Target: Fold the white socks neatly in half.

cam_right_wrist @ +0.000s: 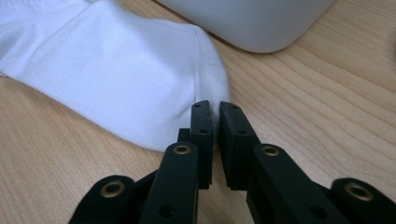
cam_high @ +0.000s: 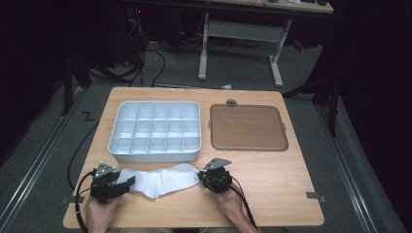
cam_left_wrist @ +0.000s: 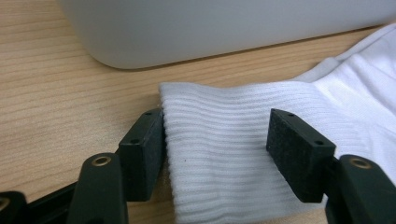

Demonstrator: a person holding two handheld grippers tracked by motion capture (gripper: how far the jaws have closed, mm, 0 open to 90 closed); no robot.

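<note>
Pinching sock (cam_right_wrist: 130, 84) toe (right gripper (cam_right_wrist: 215, 112))

the grey compartment tray (cam_high: 155, 130) stands just beyond the sock (cam_high: 158, 180); bare table (cam_high: 277, 184) lies open rightward.

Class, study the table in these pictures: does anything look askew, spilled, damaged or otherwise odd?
Nothing stands out. The white ribbed sock lies flat, the right gripper pinching its toe end, the left gripper open astride its cuff. The grey compartment tray and brown flat lid sit square and intact on the wooden table.
</note>
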